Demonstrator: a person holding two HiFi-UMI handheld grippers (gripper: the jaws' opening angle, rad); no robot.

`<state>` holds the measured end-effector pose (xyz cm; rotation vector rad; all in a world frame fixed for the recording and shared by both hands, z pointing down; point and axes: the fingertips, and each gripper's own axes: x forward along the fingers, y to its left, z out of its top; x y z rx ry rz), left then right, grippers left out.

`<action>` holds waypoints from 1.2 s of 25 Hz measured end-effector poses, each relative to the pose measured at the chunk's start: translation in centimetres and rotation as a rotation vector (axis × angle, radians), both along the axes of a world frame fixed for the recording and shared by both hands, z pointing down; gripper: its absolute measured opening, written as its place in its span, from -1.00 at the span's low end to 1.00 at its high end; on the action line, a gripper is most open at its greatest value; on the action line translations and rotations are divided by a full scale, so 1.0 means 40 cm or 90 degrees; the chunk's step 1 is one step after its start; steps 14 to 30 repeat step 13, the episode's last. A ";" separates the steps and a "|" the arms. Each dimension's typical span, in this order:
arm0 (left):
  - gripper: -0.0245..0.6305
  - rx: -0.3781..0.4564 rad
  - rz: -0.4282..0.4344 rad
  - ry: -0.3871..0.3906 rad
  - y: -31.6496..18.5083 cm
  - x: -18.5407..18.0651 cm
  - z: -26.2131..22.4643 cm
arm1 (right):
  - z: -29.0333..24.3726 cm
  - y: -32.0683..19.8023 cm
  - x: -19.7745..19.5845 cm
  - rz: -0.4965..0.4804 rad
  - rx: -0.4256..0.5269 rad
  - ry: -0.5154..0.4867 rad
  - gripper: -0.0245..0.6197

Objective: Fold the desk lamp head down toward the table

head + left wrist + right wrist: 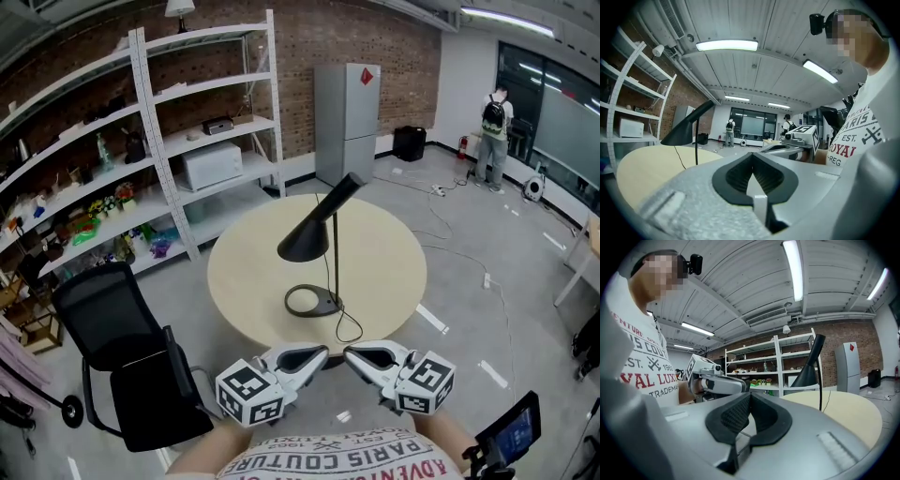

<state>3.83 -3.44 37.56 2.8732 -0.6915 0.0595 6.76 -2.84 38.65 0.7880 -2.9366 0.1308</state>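
A black desk lamp stands on the round beige table. Its ring base is near the table's front, its thin stem is upright, and its cone head slants down to the left. Both grippers hover at the table's near edge, short of the lamp, tips facing each other. My left gripper is shut with nothing between its jaws. The right gripper is shut and empty too. In the left gripper view the lamp head is at the left; in the right gripper view the lamp head is at the right.
The lamp's cable trails off the front edge. A black office chair stands left of the table. White shelves line the brick wall and a grey cabinet stands behind. A person stands far right.
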 end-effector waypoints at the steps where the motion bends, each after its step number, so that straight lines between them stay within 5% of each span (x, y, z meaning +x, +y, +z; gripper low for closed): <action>1: -0.93 -0.002 -0.001 0.001 0.006 0.004 -0.001 | -0.002 0.004 0.005 -0.001 0.002 -0.002 -0.91; 30: -0.93 -0.012 -0.025 0.018 0.067 0.041 -0.015 | -0.014 0.064 0.049 -0.013 0.010 -0.012 -0.91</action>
